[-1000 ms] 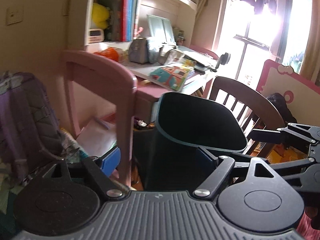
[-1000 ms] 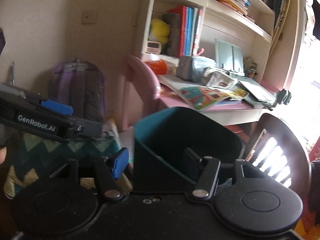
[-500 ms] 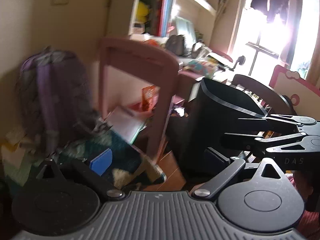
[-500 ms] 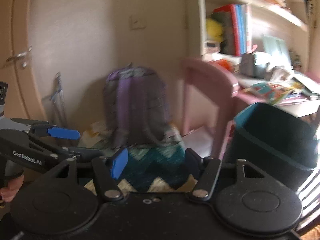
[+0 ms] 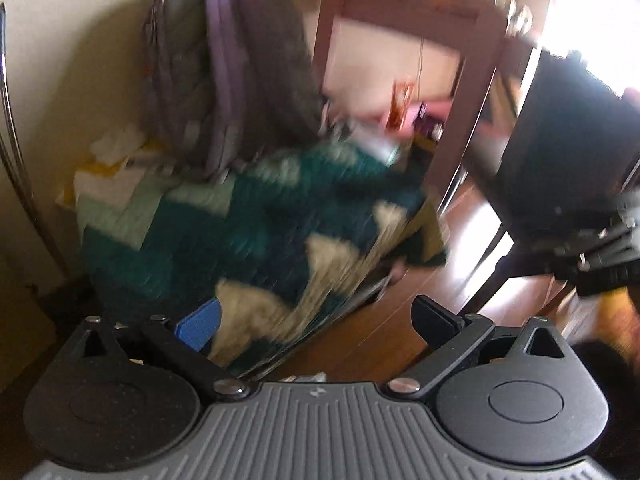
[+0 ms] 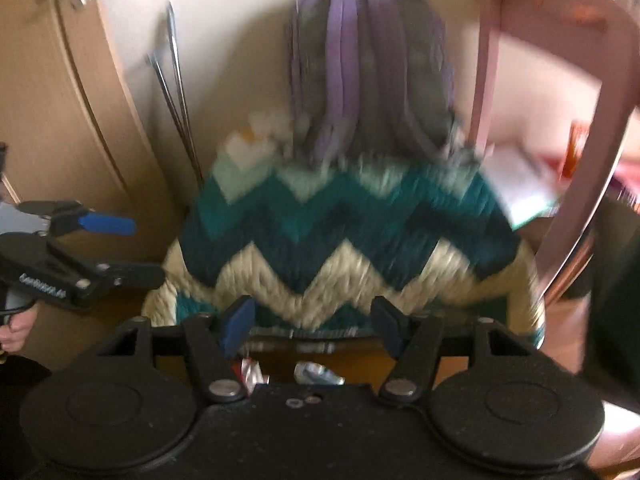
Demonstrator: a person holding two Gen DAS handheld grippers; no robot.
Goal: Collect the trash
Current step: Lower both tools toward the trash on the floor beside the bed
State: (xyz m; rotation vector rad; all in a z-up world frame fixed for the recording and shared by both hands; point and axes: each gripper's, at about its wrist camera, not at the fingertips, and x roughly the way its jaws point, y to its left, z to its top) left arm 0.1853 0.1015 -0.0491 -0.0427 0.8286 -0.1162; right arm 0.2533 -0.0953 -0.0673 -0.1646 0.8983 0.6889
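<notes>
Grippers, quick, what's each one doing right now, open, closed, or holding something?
Left gripper: open wide, nothing between its fingers.
Right gripper: open, holding nothing; crumpled wrappers lie on the floor just below it.

Backpack [image 6: 368, 80] motion-blurred; floor scraps [image 6: 316, 374] half hidden behind right claw's body.

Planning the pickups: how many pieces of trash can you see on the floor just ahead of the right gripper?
2: a red-and-silver wrapper near the right gripper's left finger, and a crumpled silver piece nearer the middle. Blur and the gripper body may hide more.
</notes>
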